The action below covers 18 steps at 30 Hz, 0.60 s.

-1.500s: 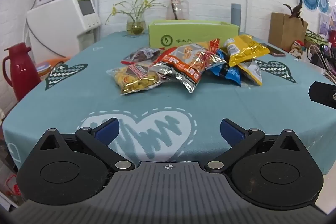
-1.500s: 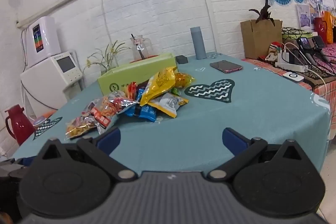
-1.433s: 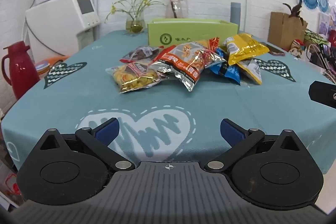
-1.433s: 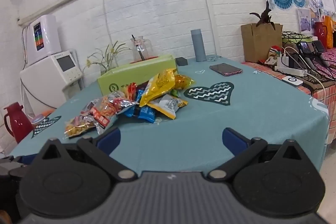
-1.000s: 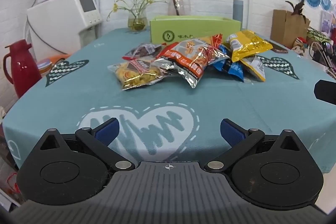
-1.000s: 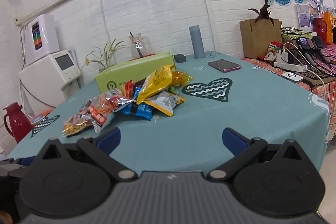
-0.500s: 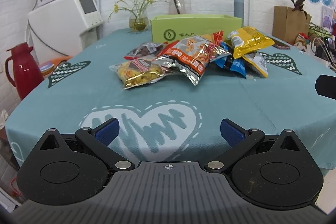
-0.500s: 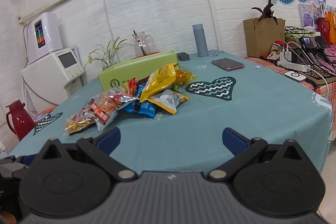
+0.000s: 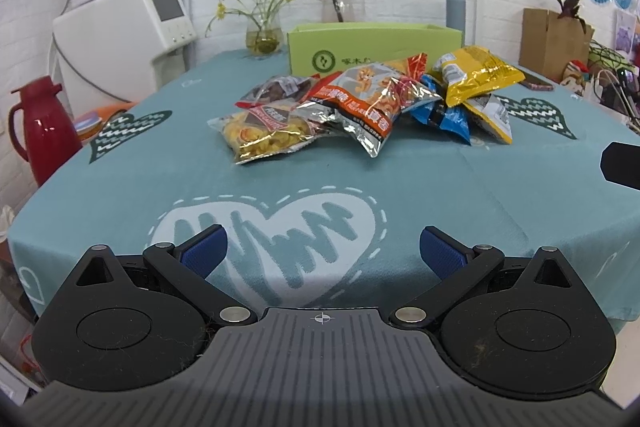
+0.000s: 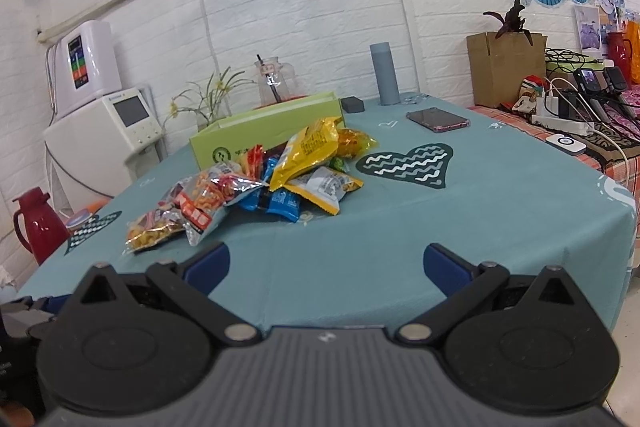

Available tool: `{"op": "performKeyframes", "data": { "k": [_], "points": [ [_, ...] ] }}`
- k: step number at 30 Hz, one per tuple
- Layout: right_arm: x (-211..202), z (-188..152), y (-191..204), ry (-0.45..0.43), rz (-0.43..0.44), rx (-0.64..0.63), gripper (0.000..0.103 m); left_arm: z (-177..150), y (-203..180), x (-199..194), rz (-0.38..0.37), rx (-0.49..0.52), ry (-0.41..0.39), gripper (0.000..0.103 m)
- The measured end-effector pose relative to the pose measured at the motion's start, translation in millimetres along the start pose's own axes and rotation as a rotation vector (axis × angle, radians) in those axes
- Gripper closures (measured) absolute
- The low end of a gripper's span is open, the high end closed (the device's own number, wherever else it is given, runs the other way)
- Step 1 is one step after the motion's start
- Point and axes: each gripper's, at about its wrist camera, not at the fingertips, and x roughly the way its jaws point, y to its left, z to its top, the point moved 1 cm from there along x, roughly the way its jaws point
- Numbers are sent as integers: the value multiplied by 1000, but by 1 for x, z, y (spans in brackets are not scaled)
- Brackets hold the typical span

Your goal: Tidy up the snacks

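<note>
A pile of snack bags [image 9: 360, 99] lies mid-table on the teal cloth, also in the right wrist view [image 10: 256, 187]: a clear yellow-chip bag [image 9: 264, 135], a silver-orange bag [image 9: 372, 99], blue packets [image 9: 444, 115] and a yellow bag [image 9: 476, 75]. A green cardboard box [image 9: 372, 47] stands open just behind the pile; it also shows in the right wrist view [image 10: 264, 131]. My left gripper [image 9: 322, 251] is open and empty at the table's near edge, well short of the pile. My right gripper [image 10: 326, 265] is open and empty, also short of the pile.
A red thermos [image 9: 40, 131] and a white water dispenser [image 9: 120, 35] stand left of the table [image 9: 140, 187]. A flower vase [image 9: 262, 35], glass jug [image 9: 342, 3] and grey bottle [image 10: 385, 73] stand behind the box. A phone [image 10: 438, 119] lies at the far right.
Both grippers have drifted slightly forward toward the pile, which looks a little larger. Both stay open and empty. The snacks have not moved.
</note>
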Motion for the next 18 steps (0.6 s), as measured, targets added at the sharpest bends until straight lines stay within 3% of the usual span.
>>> {"op": "performKeyframes", "data": {
  "k": [18],
  "points": [
    [4,-3,1,20,9,-9,0,0,0,2,-5,0,8,11]
  ]
}}
